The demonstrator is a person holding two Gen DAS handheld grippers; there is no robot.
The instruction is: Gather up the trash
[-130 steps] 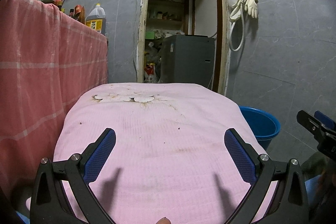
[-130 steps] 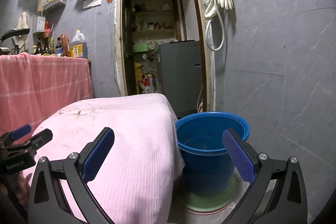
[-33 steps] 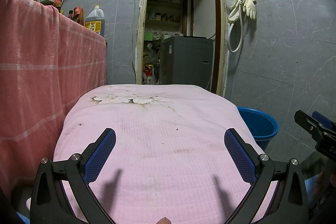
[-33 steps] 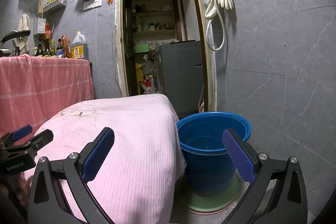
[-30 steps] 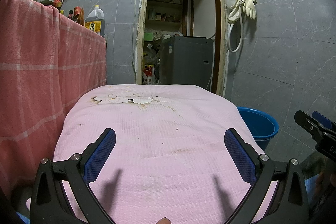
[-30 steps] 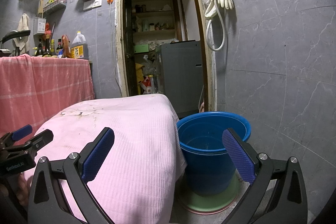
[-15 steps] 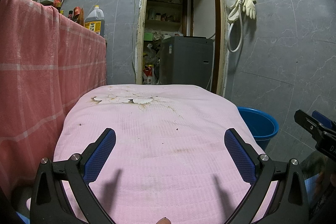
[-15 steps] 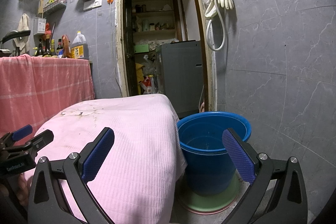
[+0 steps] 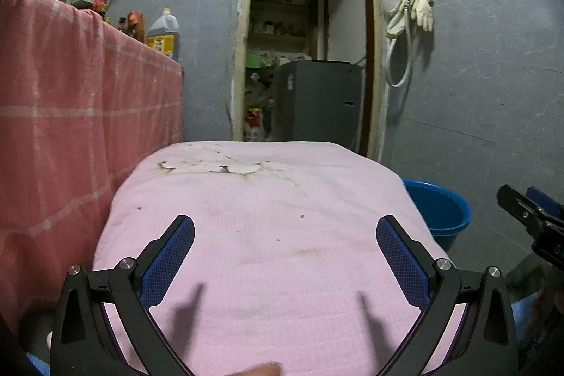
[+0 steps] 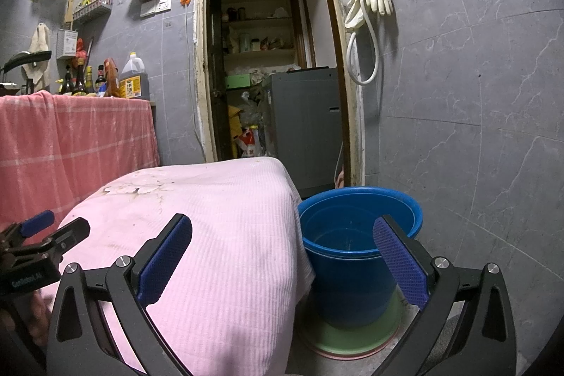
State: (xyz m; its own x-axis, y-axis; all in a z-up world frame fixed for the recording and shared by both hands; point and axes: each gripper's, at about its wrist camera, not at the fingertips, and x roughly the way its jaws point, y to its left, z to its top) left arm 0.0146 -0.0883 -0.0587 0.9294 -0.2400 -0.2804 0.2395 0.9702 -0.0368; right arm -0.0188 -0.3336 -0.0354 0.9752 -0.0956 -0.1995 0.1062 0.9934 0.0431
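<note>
- Overhead, the left gripper (image 9: pixel 282 249) hangs above the pink ribbed cloth-covered table (image 9: pixel 275 199), its blue-padded fingers (image 9: pixel 169 259) spread wide apart with nothing between them; their two shadows fall on the cloth near its front edge.
- Right gripper (image 10: pixel 282 251): fingers likewise spread wide and empty, one over the right edge of the pink cloth, the other in front of the round blue plastic bucket (image 10: pixel 356 235).
- Blue plastic bucket: stands on the floor just beside the table's right edge, on a pale green round base (image 10: pixel 352 337); a second blue rim shows nested inside it. What the bucket holds cannot be told.
- Trash: no loose piece can be made out with certainty. White flaky patches with brown edges (image 9: pixel 225 166) lie along the far edge of the pink cloth, and small dark specks (image 9: pixel 301 216) dot its middle; whether these are debris or stains cannot be told.
- Pink-red checked cloth (image 9: pixel 70 115): drapes over a higher counter to the left of the table; a clear oil jug with yellow label (image 10: pixel 133 78) and dark bottles (image 10: pixel 81 78) stand along its top edge.
- Open doorway (image 10: pixel 268 59): behind the table's far edge, showing cluttered shelves and a grey box-shaped appliance (image 10: pixel 306 125).
- Pale rubber gloves and a white hose loop (image 10: pixel 370 20): hang on the grey tiled wall to the right of the doorway.
</note>
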